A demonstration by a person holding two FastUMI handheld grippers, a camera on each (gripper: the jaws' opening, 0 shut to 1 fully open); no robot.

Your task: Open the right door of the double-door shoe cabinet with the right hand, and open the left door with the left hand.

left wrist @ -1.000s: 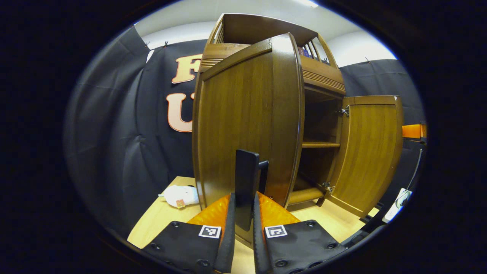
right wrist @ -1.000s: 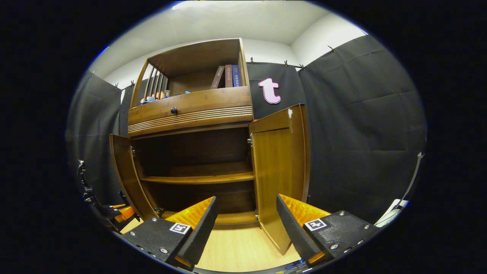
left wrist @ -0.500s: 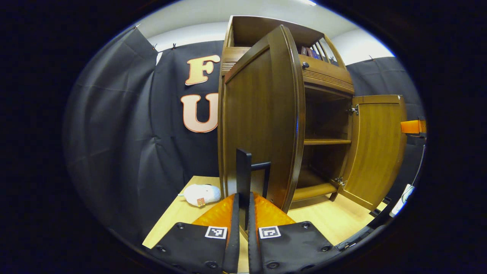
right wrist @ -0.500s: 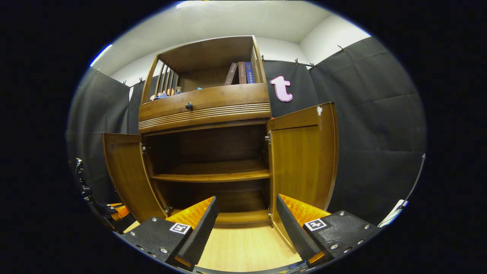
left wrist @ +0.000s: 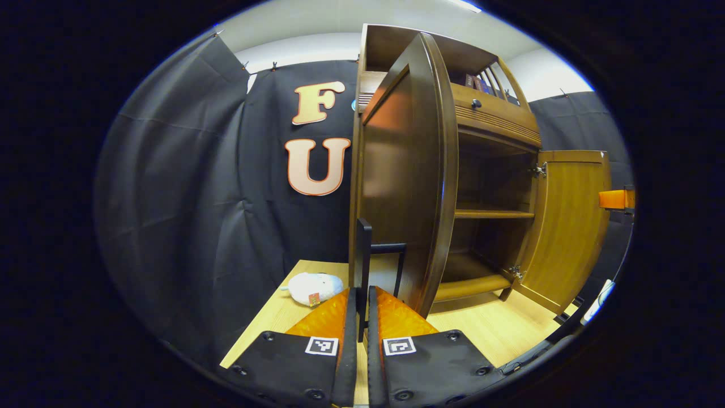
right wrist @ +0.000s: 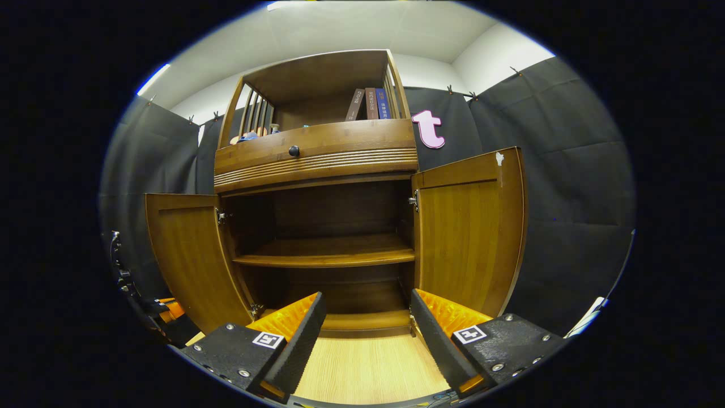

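Booth: we record black cloth walls, a pale ceiling and a light wooden floor (right wrist: 368, 368) under the furniture.

Shoe cabinet (right wrist: 317, 158): we find it at twelve o'clock in the right gripper view, brown wood, with a drawer front carrying a dark knob (right wrist: 294, 151) and an open shelf above.

Books (right wrist: 371, 103): we count a few standing upright at the right end of that top shelf.

Left door (left wrist: 405, 170): swung out, nearly edge-on to us in the left gripper view; in the right gripper view it sits at nine o'clock.

Door handle (left wrist: 363, 260): a dark bar on the left door, at six o'clock in the left gripper view.

Right door (right wrist: 470, 226): standing wide open at three o'clock of the cabinet opening.

Interior shelf (right wrist: 325, 258): we see it bare between the two doors.

Left gripper (left wrist: 361, 317): clenched on the door handle, both fingers pressing the bar.

Right gripper (right wrist: 365, 326): released, fingers spread wide, well apart from the cabinet and touching nothing.

Plush toy (left wrist: 312, 281): white, lying on the floor at eight o'clock of the left door.
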